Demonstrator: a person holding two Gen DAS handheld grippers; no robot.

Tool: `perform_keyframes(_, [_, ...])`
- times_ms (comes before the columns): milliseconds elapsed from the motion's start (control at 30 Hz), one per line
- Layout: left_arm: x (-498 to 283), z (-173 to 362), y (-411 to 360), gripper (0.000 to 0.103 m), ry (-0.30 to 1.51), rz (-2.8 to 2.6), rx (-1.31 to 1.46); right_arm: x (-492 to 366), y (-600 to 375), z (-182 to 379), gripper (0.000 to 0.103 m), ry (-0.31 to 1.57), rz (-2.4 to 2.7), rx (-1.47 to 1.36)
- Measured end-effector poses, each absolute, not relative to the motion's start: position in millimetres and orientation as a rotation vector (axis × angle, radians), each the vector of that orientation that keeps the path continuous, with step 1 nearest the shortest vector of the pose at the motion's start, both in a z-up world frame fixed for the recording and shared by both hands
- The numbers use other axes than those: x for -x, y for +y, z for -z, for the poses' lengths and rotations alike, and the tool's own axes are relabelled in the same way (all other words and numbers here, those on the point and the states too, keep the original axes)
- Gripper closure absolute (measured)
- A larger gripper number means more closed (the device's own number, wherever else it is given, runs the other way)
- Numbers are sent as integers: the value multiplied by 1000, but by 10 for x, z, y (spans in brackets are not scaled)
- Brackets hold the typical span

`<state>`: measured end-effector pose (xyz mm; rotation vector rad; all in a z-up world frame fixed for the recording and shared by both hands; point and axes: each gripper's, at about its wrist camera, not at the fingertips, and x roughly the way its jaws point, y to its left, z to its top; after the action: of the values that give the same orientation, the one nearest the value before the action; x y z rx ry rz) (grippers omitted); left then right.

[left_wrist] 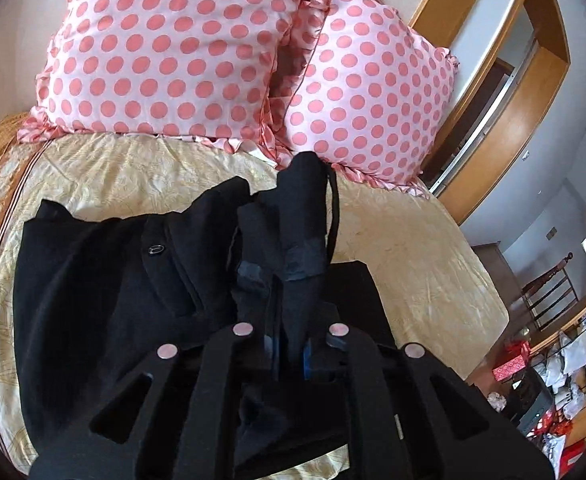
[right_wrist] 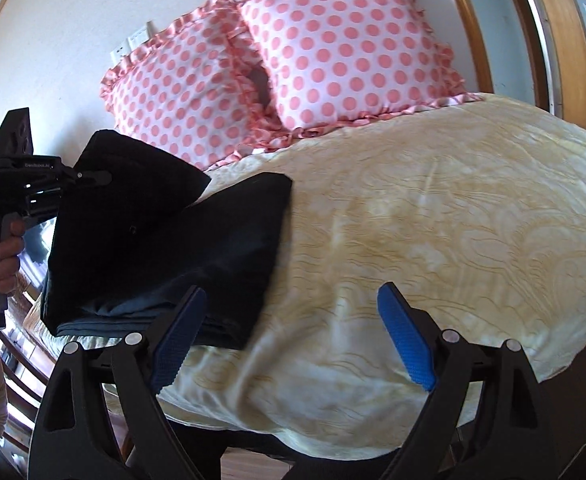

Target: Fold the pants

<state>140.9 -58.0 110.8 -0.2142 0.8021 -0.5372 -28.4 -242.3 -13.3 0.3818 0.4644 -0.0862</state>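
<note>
Black pants (left_wrist: 105, 280) lie partly folded on the cream bedspread (left_wrist: 405, 256); a button shows near the waistband. My left gripper (left_wrist: 289, 344) is shut on a bunched fold of the pants and lifts it, with a black cord hanging from the raised part. In the right wrist view the pants (right_wrist: 165, 248) lie at the left of the bed (right_wrist: 433, 220), one flap held up by the left gripper (right_wrist: 73, 180) in a hand. My right gripper (right_wrist: 293, 336) is open and empty, its blue pads (right_wrist: 407, 340) over the bed's near edge, right of the pants.
Two pink polka-dot pillows (left_wrist: 197, 52) (right_wrist: 333, 48) lean against the wall at the head of the bed. A wooden wardrobe frame (left_wrist: 493, 80) stands to the right. A cluttered shelf and chair (left_wrist: 553, 360) stand beyond the bed's right side.
</note>
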Motion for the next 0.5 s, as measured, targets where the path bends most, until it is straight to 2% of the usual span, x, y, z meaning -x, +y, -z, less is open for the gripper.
perform_keyframes(133, [-1183, -1207, -821, 97, 709, 574, 154, 344, -2546, 169, 12, 453, 110, -408])
perform_keyframes(333, [-1001, -884, -1352, 97, 764, 656, 25, 373, -2555, 221, 11, 458, 120, -396])
perform_keyframes(500, [-891, -953, -1330, 97, 699, 635, 33, 398, -2582, 218, 11, 455, 126, -399])
